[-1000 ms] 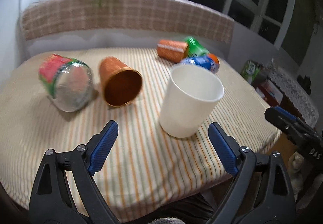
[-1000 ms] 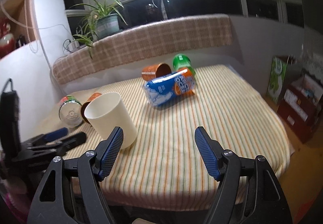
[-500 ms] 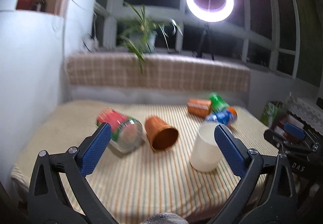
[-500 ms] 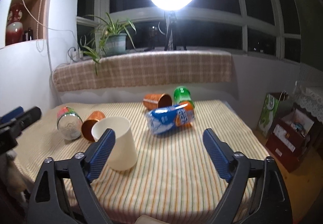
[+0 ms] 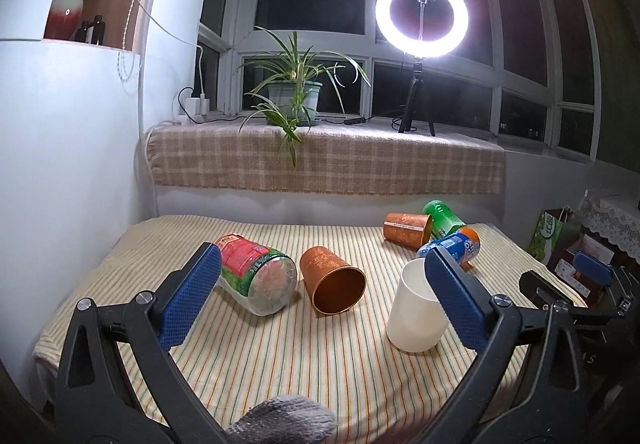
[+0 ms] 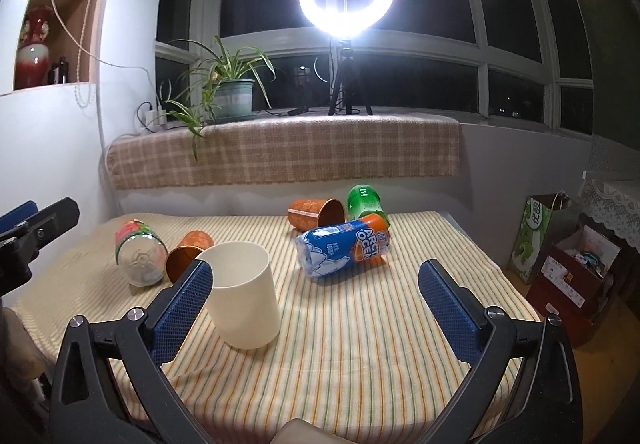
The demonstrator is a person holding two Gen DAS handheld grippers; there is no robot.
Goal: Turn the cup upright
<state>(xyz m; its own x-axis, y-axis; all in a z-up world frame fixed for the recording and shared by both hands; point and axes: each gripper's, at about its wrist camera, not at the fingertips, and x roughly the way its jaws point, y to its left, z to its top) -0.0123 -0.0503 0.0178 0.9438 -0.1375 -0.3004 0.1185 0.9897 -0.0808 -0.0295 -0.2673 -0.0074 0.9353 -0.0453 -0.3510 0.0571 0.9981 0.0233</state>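
The white cup stands mouth up and empty on the striped counter, lower left of centre in the right wrist view, just beside the left finger of the right claw, which is spread wide and holds nothing. In the left wrist view it sits at lower right, partly behind the right finger of the left claw, likewise spread and empty. An orange cup lies on its side at centre, mouth toward the camera and empty, nearer the left claw, probably the next to right.

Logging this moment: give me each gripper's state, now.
Left gripper: open, holding nothing.
Right gripper: open, holding nothing; the white cup stands upright on the table, free.
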